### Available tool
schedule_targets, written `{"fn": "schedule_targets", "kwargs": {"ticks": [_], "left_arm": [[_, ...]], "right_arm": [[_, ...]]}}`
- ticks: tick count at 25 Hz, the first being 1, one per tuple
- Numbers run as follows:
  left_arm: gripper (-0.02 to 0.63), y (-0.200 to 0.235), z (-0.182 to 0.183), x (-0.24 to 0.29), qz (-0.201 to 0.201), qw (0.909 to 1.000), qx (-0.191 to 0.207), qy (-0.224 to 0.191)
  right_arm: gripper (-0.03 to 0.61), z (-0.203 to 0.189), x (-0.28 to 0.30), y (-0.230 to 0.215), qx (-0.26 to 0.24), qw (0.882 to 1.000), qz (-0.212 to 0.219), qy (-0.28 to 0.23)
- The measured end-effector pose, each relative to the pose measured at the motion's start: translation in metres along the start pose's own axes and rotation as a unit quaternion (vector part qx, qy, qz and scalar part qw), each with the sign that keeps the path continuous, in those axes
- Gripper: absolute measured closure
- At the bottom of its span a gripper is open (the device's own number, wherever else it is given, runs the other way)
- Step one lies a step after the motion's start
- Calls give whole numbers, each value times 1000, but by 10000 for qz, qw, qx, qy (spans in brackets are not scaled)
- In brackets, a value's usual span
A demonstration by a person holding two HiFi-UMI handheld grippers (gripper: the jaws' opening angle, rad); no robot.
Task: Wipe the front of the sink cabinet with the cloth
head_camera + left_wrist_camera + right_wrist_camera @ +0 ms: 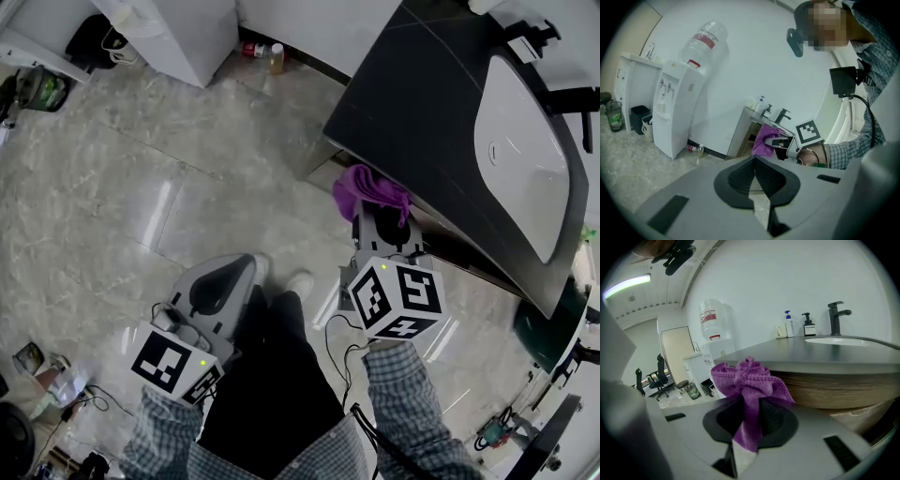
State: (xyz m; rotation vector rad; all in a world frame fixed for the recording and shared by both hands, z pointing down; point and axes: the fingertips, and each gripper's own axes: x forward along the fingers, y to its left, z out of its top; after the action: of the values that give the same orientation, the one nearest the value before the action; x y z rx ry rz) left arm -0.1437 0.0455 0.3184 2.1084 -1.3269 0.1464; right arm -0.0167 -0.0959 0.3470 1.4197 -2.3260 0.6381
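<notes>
A purple cloth (370, 192) is bunched in my right gripper (380, 217), whose jaws are shut on it just short of the sink cabinet's front edge (412, 202). In the right gripper view the cloth (749, 385) sticks up between the pads, with the wood-toned cabinet front (834, 387) close behind it under the dark countertop (806, 352). My left gripper (217, 286) hangs low over the floor to the left, shut and holding nothing. In the left gripper view the cloth (763, 140) shows ahead at the cabinet.
A white basin (525, 155) and a black tap (836, 317) sit in the countertop, with soap bottles (789, 324) behind. A water dispenser (675, 108) stands against the wall to the left, with a small bottle (275, 58) on the floor. The person's shoes (298, 281) are on the marble floor.
</notes>
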Motion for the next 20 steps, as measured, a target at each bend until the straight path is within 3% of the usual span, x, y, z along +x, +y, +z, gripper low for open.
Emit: {"fn": "schedule_targets", "kwargs": {"ticks": [20], "left_arm": [[603,23,4,-18,194,9996,-131,-133]], "right_arm": [[505,4,43,75,-348,9979,537,-46]]}}
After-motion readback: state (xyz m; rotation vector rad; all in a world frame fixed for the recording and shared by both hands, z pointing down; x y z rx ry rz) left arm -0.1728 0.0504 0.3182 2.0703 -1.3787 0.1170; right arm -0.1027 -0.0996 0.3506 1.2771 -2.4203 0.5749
